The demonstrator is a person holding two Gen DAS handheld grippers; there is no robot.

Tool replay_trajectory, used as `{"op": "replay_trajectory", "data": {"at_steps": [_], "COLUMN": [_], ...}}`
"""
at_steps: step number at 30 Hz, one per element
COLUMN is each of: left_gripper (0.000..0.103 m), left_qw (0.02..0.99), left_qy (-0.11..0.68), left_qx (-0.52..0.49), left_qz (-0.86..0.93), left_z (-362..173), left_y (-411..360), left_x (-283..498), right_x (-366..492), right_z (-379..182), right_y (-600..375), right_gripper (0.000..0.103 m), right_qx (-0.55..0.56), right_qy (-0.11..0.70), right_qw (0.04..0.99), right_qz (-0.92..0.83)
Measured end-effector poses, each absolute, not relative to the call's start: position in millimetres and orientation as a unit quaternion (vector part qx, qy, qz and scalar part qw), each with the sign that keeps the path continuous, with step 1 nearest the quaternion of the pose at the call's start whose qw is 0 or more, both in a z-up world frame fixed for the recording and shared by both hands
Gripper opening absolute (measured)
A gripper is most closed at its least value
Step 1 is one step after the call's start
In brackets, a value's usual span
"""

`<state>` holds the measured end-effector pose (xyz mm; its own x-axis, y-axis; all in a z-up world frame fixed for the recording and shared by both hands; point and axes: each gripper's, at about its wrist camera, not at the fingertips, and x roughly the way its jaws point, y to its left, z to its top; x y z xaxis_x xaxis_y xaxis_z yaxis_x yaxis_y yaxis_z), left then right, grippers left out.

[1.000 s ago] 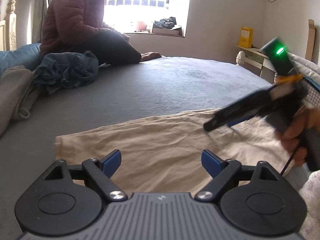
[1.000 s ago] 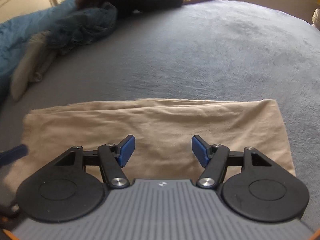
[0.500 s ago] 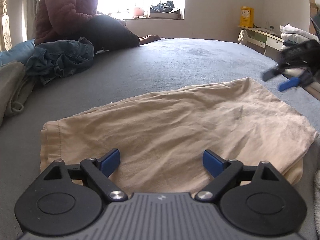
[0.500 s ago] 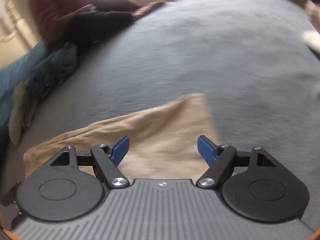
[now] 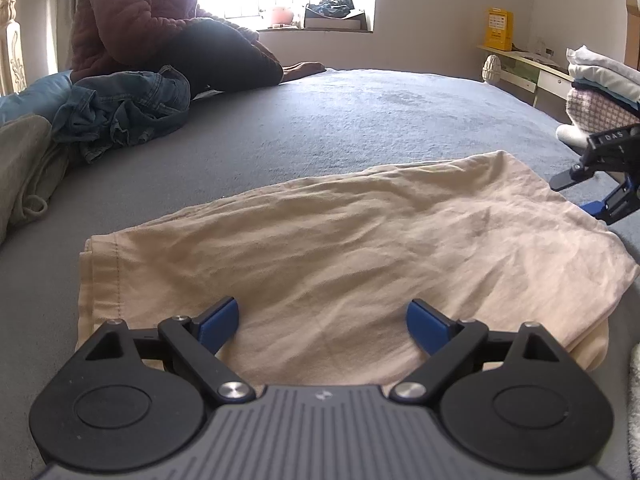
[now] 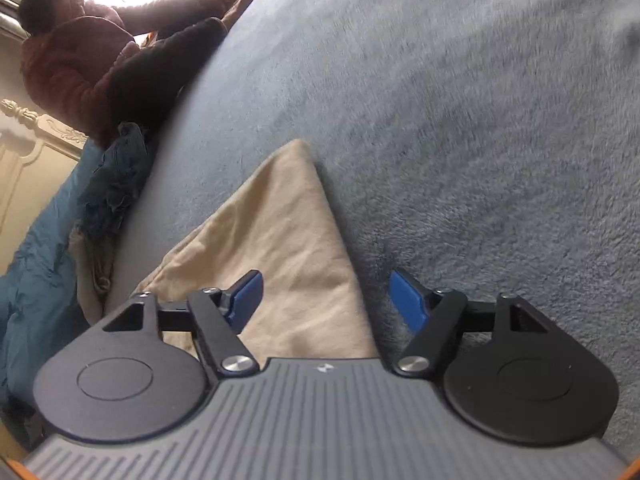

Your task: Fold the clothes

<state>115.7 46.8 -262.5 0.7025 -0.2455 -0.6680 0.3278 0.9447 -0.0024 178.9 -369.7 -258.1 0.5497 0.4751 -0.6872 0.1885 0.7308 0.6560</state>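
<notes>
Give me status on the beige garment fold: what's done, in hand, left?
Done: the beige garment lies flat on the grey bed, apparently folded once, with layered edges at its corners. In hand: nothing gripped. The left gripper is open over the near edge; the right gripper, jaws closing, straddles the garment's right edge without pinching it. Left: the next fold, then the jeans and olive garment heaped beyond.
</notes>
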Motion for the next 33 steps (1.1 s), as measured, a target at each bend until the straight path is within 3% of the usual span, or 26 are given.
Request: {"op": "replay_trajectory", "data": {"at_steps": [7,9,15,33], "left_gripper": [0.094,0.095,0.095,0.096], "left_qw": [0.922,0.923,0.924,0.925], "left_qy": [0.349,0.347,0.344,0.337], "left_qx": [0.059,0.06,0.06,0.07], "left_qz": [-0.157,-0.157,-0.157,-0.159], "left_z": [-265.0,-265.7,-267.2,-270.1], "left_y": [46.4,46.0,45.2,45.6], "left_x": [114.6,114.1,113.9,109.6], "right_x": [152.2,145.5,135.5,133.7], "right_z": [-269.8,-272.1,-257.5,-114.3], "right_y": [-377.9,-378.6,-375.3,-290.1], "right_gripper": [0.048,0.034,0.01,0.008], "right_qx": [0.385,0.393,0.402,0.309], "right_qy": [0.499,0.505,0.488,0.406], "right_qw": [0.765,0.758,0.764,0.831], "right_qz": [0.13,0.13,0.126,0.221]}}
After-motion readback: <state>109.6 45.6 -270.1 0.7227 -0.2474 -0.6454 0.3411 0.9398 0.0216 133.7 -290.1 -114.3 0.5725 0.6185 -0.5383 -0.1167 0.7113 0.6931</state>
